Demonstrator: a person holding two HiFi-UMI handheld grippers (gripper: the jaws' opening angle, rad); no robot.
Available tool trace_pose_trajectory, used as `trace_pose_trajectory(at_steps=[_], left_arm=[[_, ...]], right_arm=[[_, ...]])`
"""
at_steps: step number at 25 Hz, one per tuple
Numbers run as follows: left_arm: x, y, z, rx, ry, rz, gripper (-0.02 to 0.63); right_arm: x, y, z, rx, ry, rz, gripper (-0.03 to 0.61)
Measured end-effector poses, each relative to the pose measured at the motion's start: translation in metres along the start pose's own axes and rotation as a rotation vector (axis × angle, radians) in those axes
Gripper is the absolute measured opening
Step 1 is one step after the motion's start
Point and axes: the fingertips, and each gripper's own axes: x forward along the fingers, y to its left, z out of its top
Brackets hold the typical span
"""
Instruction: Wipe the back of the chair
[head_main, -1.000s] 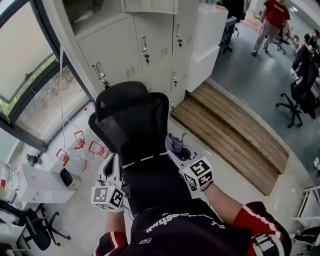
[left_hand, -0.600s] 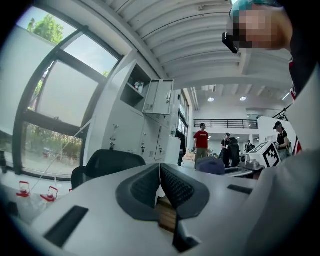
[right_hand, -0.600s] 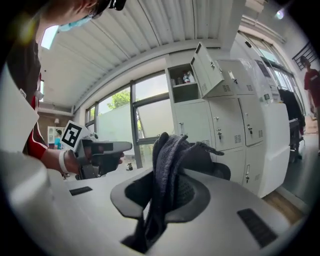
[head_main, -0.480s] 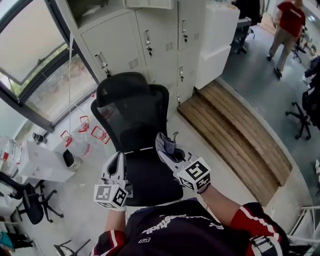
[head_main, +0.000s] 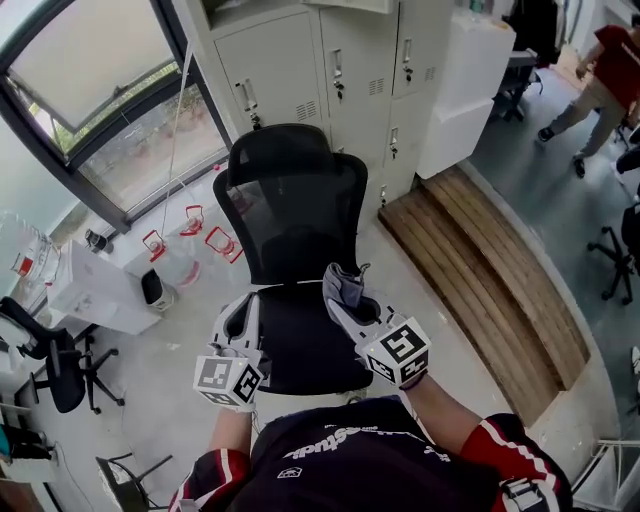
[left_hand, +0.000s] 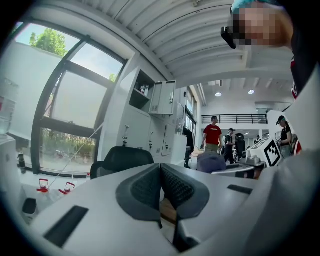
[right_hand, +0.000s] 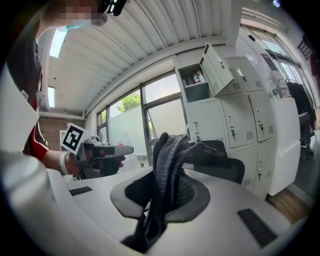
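Observation:
A black mesh-backed office chair stands in front of me, its back facing the lockers and its seat below my hands. My right gripper is shut on a grey cloth, held over the seat's right side just below the backrest. In the right gripper view the cloth bunches up between the pads, with the chair back behind it. My left gripper hovers at the seat's left edge, pads pressed together with nothing between them. The chair shows ahead in the left gripper view.
Grey lockers stand behind the chair. A wooden step lies to the right. Clear water jugs with red handles and a white box sit at the left by the window. Another black chair stands far left. A person walks at top right.
My view has shifted, so the chair now sits more to the right and lower. Both grippers stay over the seat, the right one still holding the cloth near the backrest's base.

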Motion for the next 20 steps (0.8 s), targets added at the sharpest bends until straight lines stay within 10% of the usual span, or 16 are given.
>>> trace_pose_trajectory(at_steps=[20], left_arm=[[-0.214, 0.086, -0.01, -0.054, -0.063, -0.131, 0.026]], right_arm=[[0.003, 0.248, -0.027, -0.02, -0.031, -0.17, 0.072]])
